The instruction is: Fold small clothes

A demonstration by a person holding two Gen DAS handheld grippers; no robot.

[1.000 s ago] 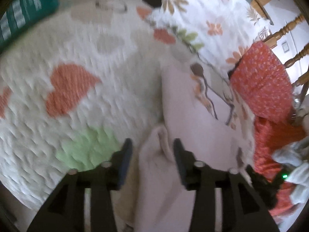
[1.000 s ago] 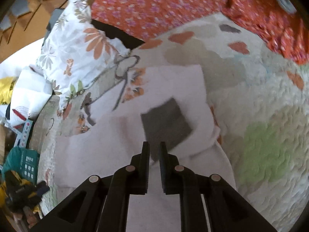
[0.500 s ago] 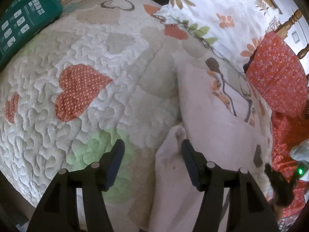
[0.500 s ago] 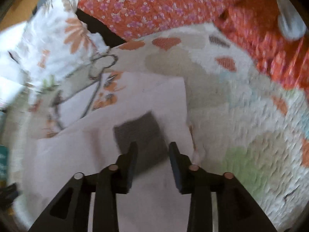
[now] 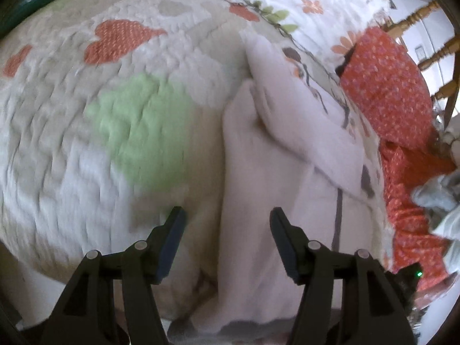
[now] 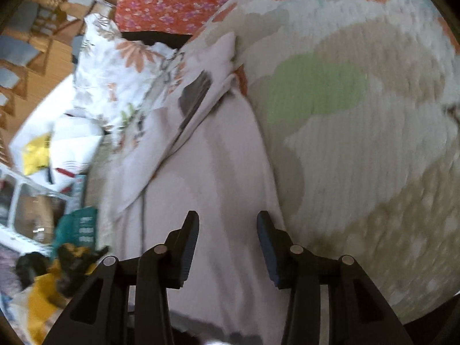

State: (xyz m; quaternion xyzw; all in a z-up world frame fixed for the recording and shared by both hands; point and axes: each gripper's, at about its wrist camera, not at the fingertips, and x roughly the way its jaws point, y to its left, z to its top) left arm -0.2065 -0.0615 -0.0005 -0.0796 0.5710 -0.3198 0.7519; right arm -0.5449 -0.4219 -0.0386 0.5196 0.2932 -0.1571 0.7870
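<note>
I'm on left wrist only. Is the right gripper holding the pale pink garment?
Observer: No. The right gripper is open, jaws apart over the pale pink garment, pinching nothing.
Operator: I see only a sliver of dark grey on it.
Observer: In the right wrist view a dark grey rectangular patch sits on the folded-over flap.
Operator: Anything beyond the bed on that side?
Observer: A teal packet and a crumpled yellow cloth lie past the heart-patterned quilt.

A quilted heart-patterned bedspread (image 5: 120, 120) lies beside a floral pillow (image 5: 302, 3), a red flowered cloth (image 5: 385, 86) and a green box (image 6: 82, 227).
</note>
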